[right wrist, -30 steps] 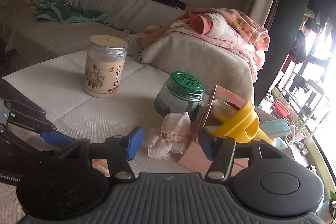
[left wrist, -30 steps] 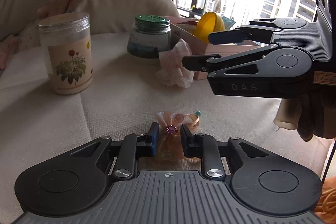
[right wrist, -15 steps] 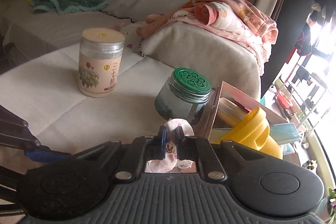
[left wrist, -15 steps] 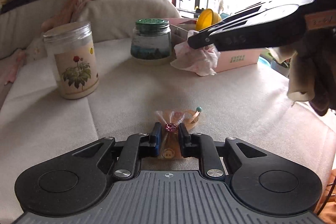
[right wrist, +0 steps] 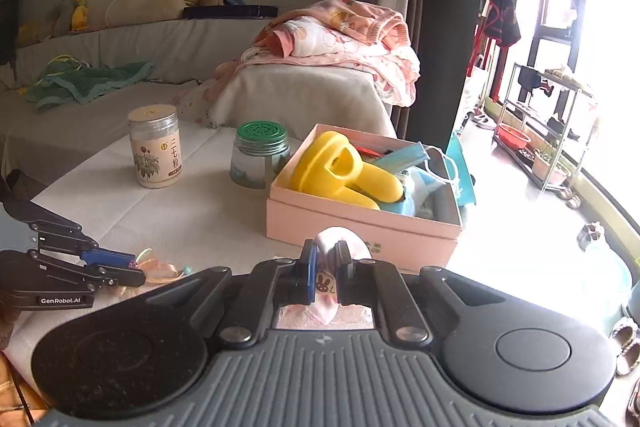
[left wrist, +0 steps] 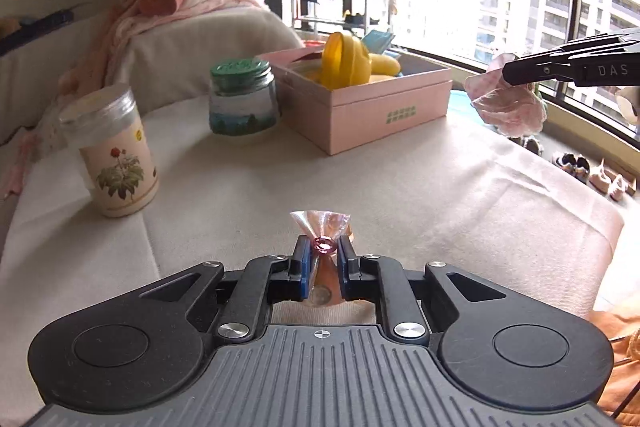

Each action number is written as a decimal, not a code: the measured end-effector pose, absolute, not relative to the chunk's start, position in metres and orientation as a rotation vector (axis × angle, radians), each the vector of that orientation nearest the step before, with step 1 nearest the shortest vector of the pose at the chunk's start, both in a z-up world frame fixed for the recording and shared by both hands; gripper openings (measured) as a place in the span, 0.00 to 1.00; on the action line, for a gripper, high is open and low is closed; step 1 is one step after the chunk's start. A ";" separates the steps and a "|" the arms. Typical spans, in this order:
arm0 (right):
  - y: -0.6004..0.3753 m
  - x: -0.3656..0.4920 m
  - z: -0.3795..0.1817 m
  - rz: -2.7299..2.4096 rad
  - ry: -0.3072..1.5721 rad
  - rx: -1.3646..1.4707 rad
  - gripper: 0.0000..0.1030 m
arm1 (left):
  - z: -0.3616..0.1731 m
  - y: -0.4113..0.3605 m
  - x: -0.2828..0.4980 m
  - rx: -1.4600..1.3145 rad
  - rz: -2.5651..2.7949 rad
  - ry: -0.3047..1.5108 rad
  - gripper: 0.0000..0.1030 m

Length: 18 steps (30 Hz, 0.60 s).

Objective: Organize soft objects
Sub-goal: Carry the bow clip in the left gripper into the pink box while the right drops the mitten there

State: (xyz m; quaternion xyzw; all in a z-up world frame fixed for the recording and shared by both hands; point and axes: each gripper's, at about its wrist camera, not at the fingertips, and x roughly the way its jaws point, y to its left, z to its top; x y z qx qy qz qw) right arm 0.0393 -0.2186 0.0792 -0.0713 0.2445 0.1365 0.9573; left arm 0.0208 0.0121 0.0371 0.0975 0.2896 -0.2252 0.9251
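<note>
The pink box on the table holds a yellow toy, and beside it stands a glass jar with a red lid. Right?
Not quite: the glass jar beside the pink box has a green lid, as the right wrist view shows. The yellow toy is indeed in the box.

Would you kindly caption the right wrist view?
Right gripper holds pink cloth before pink box.

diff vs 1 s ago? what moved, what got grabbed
The right gripper closed on the pink sock, which lay beside the green-lid jar, and lifted it off the table toward the window side. The left gripper, its jaws closing, has pinched the orange ribbon bow and raised it slightly. The flower-label jar, green-lid jar and pink box stayed put.
</note>
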 end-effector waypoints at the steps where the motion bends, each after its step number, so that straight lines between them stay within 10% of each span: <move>1: -0.230 0.032 0.082 0.275 0.486 -0.124 0.08 | 0.047 0.007 0.018 0.212 -0.481 0.568 0.16; 18: -0.323 0.094 0.209 0.265 0.259 0.112 0.08 | 0.180 -0.084 0.182 0.033 -0.657 0.552 0.16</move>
